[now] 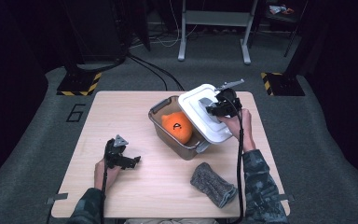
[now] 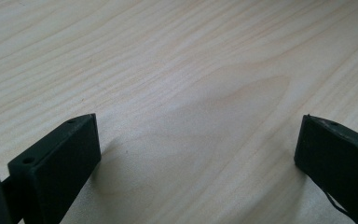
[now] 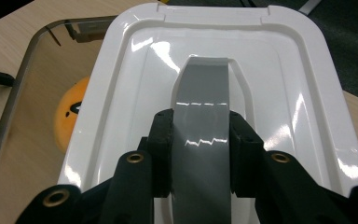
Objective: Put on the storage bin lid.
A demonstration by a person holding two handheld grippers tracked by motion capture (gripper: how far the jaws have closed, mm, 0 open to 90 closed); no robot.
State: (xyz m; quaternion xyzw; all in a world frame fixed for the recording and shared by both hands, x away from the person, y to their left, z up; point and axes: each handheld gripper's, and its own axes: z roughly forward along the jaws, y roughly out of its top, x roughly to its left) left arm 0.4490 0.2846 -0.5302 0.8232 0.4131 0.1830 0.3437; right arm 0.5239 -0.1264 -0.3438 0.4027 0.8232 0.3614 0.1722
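Right gripper [image 3: 199, 140] pinches grey handle [image 3: 200, 107] of glossy white plastic lid [image 3: 121, 93], held askew over clear plastic bin [image 1: 161, 122]; likely risk: misseated corner. Left gripper [image 2: 198, 154] jaws spread, empty.

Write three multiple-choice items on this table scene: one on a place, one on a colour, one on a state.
1. Where does the grey cloth lie?
A. inside the box
B. on the table near the person's right forearm
C. under the left gripper

2. What colour is the toy in the clear box?
A. orange
B. green
C. blue

3. How is the right gripper?
A. open over the table
B. shut on the cloth
C. shut on the lid's grey handle

B: the high view shows it there.
A: orange through the opening.
C: its fingers clamp the handle.
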